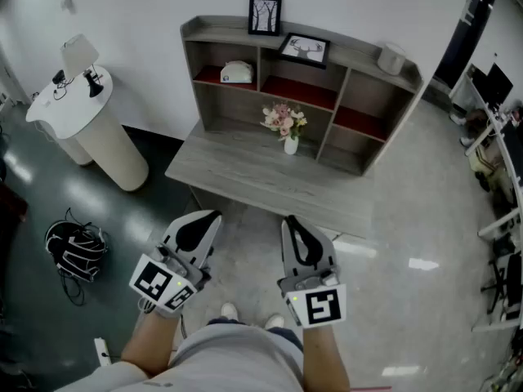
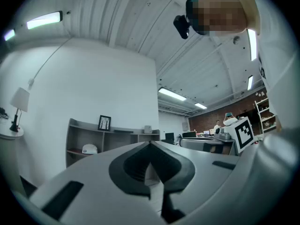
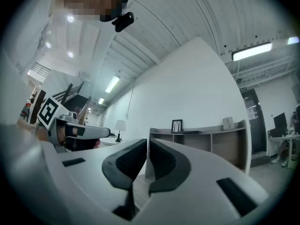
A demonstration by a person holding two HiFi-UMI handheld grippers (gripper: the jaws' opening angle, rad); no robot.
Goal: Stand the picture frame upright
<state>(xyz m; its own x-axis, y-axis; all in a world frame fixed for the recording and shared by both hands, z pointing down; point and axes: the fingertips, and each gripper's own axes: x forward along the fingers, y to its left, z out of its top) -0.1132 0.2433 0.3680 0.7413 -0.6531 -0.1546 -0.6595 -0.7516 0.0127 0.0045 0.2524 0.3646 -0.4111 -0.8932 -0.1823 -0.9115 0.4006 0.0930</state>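
On top of the wooden shelf unit [image 1: 222, 33] a black picture frame with a deer print [image 1: 304, 50] lies flat. A second black frame with a tree print [image 1: 265, 15] stands upright to its left. Both grippers hang low in front of the desk, far from the frames. My left gripper [image 1: 214, 214] is shut with nothing in it, and so is my right gripper [image 1: 288, 219]. In the left gripper view the closed jaws [image 2: 150, 144] point toward the shelf and the upright frame [image 2: 104, 122]. In the right gripper view the closed jaws [image 3: 147, 140] also face the upright frame [image 3: 176, 125].
A vase of pink flowers [image 1: 286, 125] stands on the desk [image 1: 245, 178] under the shelves. A white cap [image 1: 237, 72] sits in the left cubby, a white cup [image 1: 392, 57] on the shelf top right. A round white stand with a lamp [image 1: 78, 109] and a black bag [image 1: 75, 250] are at left.
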